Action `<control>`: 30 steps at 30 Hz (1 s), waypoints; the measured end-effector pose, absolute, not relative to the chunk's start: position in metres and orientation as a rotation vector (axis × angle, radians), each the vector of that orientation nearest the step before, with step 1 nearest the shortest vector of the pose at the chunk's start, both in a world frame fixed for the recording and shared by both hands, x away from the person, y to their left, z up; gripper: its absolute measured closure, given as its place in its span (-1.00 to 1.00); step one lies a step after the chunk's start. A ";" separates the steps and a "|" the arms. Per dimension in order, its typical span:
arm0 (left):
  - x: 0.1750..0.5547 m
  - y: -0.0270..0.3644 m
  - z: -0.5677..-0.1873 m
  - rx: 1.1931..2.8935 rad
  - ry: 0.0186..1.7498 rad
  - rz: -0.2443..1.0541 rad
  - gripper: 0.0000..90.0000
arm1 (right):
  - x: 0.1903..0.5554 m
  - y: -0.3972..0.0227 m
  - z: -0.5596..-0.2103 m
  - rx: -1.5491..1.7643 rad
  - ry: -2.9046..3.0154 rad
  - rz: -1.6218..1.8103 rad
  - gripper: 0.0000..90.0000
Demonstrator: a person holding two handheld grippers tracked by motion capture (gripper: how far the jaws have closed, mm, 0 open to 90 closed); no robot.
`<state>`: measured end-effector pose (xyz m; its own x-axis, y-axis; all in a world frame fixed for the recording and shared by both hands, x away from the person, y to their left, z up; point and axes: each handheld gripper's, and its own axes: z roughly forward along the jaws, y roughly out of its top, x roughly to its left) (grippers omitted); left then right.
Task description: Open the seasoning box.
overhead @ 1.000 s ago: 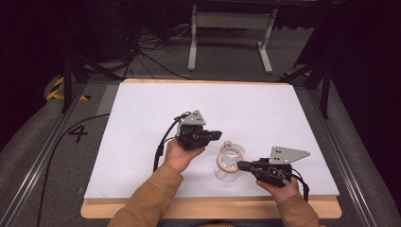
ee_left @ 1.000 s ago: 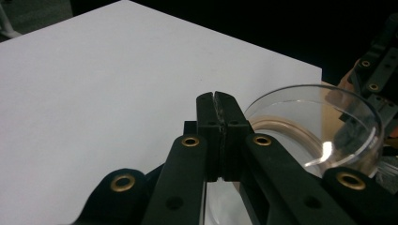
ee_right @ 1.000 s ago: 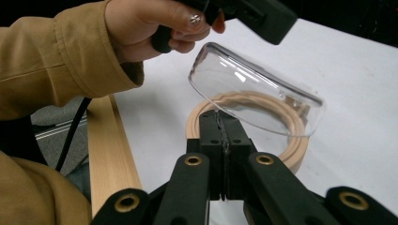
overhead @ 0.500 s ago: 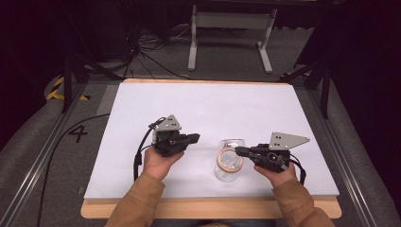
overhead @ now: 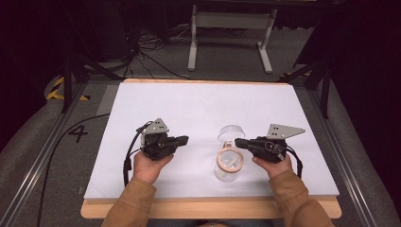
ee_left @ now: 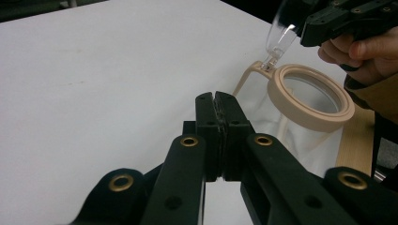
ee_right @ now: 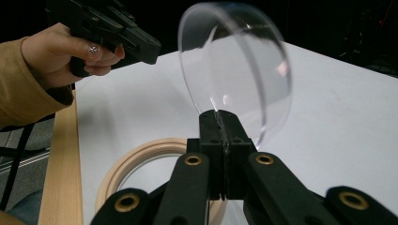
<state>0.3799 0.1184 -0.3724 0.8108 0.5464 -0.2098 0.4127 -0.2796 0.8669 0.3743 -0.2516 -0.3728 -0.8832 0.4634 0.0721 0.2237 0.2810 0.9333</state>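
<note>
I see a clear jar (overhead: 227,165) with a tan ring (overhead: 230,159) around its mouth standing on the white table (overhead: 198,109), toward the near edge and between my two hands. Through its clear wall I can make out nothing inside it. Its clear lid (overhead: 231,132) is swung up on the far side, standing nearly upright above the ring; in the left gripper view a thin tan arm (ee_left: 245,79) runs down from the ring below the lid's edge. The right gripper (overhead: 241,142) sits just right of the jar with its jaws pressed together on the lid's lower rim, and in the right gripper view the lid (ee_right: 234,70) rises straight from the jaw tips, with the ring (ee_right: 141,173) below and left. The left gripper (overhead: 182,140) hangs apart from the jar on its left, jaws fully closed on each other with nothing between them, pointing toward the jar.
</note>
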 end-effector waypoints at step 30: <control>0.387 0.127 -0.366 2.072 0.773 0.202 0.35 | 0.363 -0.308 -0.335 0.740 2.170 1.558 0.54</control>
